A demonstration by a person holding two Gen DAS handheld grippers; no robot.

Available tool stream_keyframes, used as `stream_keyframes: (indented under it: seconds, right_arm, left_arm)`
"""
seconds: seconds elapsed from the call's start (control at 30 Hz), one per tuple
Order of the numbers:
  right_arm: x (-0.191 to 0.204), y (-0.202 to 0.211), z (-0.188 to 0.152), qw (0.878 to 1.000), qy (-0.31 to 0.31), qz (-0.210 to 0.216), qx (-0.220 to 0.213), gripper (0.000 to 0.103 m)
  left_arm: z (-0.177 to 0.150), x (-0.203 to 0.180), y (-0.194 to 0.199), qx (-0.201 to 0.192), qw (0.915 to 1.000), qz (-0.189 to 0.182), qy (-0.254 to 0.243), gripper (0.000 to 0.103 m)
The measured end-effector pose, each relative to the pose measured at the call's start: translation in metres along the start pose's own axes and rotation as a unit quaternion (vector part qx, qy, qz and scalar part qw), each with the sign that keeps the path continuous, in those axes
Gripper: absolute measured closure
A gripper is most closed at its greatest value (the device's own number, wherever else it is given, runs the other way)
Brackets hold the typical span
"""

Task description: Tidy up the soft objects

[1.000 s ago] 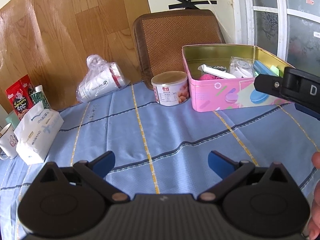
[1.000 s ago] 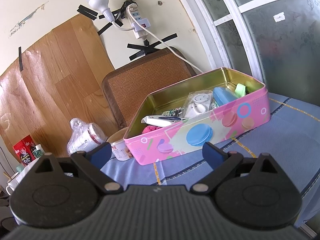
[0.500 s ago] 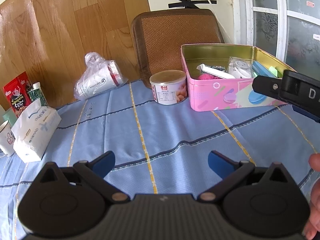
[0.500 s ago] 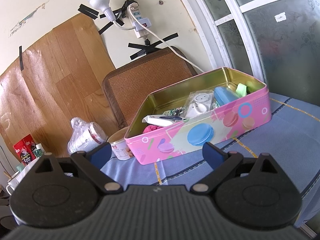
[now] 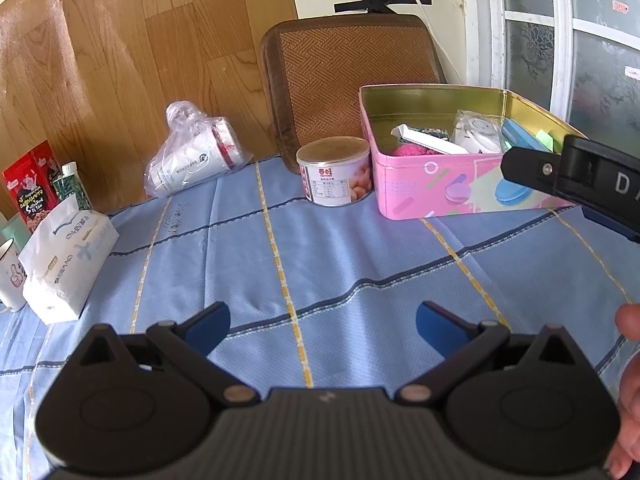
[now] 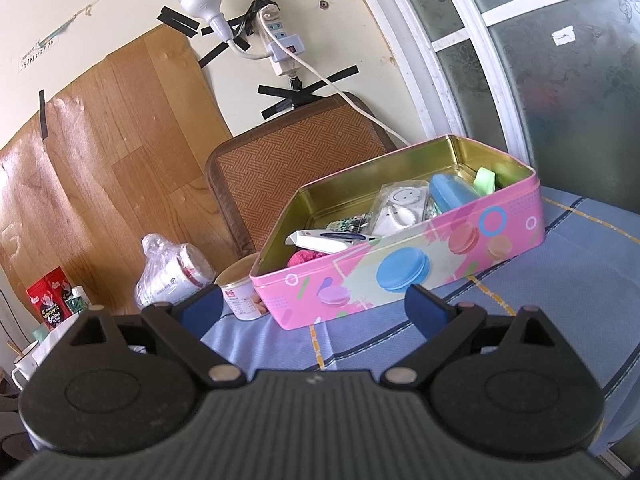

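Observation:
A pink tin box (image 5: 448, 188) with a gold inside stands at the back right of the blue cloth; it also shows in the right wrist view (image 6: 400, 268). It holds a pink fluffy thing (image 6: 304, 257), a white packet (image 6: 328, 240), a clear bag with white items (image 6: 400, 208), a blue case (image 6: 450, 192) and a green piece (image 6: 485, 180). My left gripper (image 5: 322, 324) is open and empty above the cloth. My right gripper (image 6: 314, 306) is open and empty in front of the box.
A round can (image 5: 334, 170) stands left of the box. A bagged white cup (image 5: 192, 164) lies further left. A tissue pack (image 5: 66, 256), a mug (image 5: 10, 276) and snack packets (image 5: 30, 192) stand at the left edge. A woven chair back (image 5: 352, 72) stands behind the table.
The left gripper has drawn back and up a little, so the table objects look slightly farther. The right gripper has barely moved. Both stay open.

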State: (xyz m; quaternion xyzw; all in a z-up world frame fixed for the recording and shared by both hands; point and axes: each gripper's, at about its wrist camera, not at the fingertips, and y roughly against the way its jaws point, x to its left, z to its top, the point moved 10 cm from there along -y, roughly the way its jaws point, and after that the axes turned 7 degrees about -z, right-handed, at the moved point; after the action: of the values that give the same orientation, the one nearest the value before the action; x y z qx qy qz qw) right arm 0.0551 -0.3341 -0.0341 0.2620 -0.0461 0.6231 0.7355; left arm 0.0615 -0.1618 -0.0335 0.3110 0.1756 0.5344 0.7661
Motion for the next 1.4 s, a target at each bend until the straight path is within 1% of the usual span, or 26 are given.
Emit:
stream_keyframes:
  seconds: [1.4]
  right_arm:
    - [-0.0007,-0.0025,-0.0010,1.000,0.002,0.001,0.000,0.004]
  left_arm:
    - [-0.0039,-0.0019,-0.0028,0.006,1.0000,-0.005,0.001,0.000]
